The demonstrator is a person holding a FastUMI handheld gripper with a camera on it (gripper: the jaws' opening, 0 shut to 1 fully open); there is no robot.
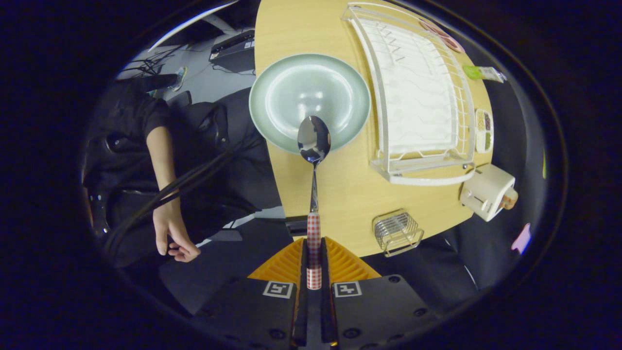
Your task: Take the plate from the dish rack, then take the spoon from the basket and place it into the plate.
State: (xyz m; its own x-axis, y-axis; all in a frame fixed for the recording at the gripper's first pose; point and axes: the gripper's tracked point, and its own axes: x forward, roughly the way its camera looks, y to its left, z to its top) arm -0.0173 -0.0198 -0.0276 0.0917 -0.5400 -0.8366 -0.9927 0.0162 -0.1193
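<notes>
My gripper (314, 248) is shut on the red-and-white checked handle of a metal spoon (314, 160). The spoon points straight ahead from the fingers, its bowl hanging over the near rim of a pale green plate (286, 92). The plate lies flat on the wooden table (340, 194), left of the white dish rack (418, 97). A small wire basket (396, 232) stands on the table's near edge, just right of the fingers and below the rack.
A white boxy appliance (488, 190) sits right of the basket, by the rack's corner. Small items (484, 130) lie beyond the rack. A person in dark clothes, a hand (172, 233) hanging down, is beside the table's left edge, with cables (184, 182) crossing in front.
</notes>
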